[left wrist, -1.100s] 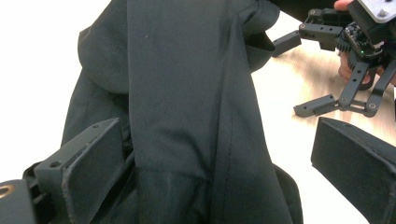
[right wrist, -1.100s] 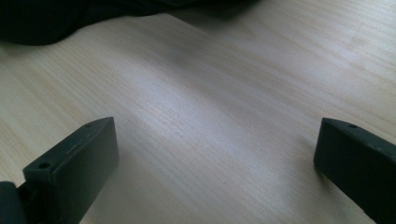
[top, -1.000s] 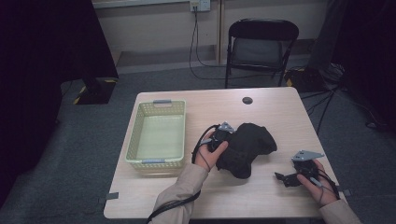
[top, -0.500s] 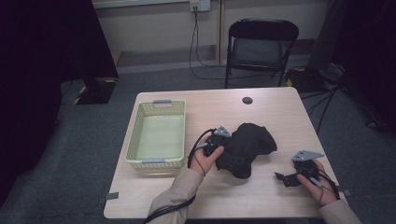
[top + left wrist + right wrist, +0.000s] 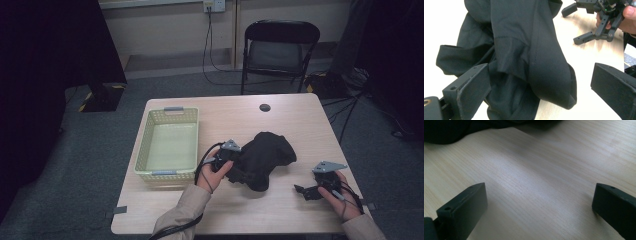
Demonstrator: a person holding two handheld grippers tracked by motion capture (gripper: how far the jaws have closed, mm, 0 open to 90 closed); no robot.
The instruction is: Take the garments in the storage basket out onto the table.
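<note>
A crumpled black garment (image 5: pixel 267 152) lies on the wooden table (image 5: pixel 300 120), right of centre. My left gripper (image 5: pixel 237 165) is at its left edge. In the left gripper view this gripper (image 5: pixel 539 75) is open, its jaws wide apart with a folded edge of the garment (image 5: pixel 529 50) hanging between them, not pinched. My right gripper (image 5: pixel 303 190) is open low over bare wood near the table's right front. Its own view shows the jaws spread (image 5: pixel 540 195) with nothing between them and the garment (image 5: pixel 449 130) at the top left. The right gripper (image 5: pixel 575 23) also appears far off in the left gripper view.
A pale green plastic basket (image 5: pixel 142 145) stands on the table's left side, close to my left hand. A small dark round disc (image 5: pixel 265 107) sits near the far edge. Beyond the table stands a black folding chair (image 5: pixel 280 40).
The left hand has drifted slightly toward the near edge while staying at the garment. The right gripper has stayed put.
</note>
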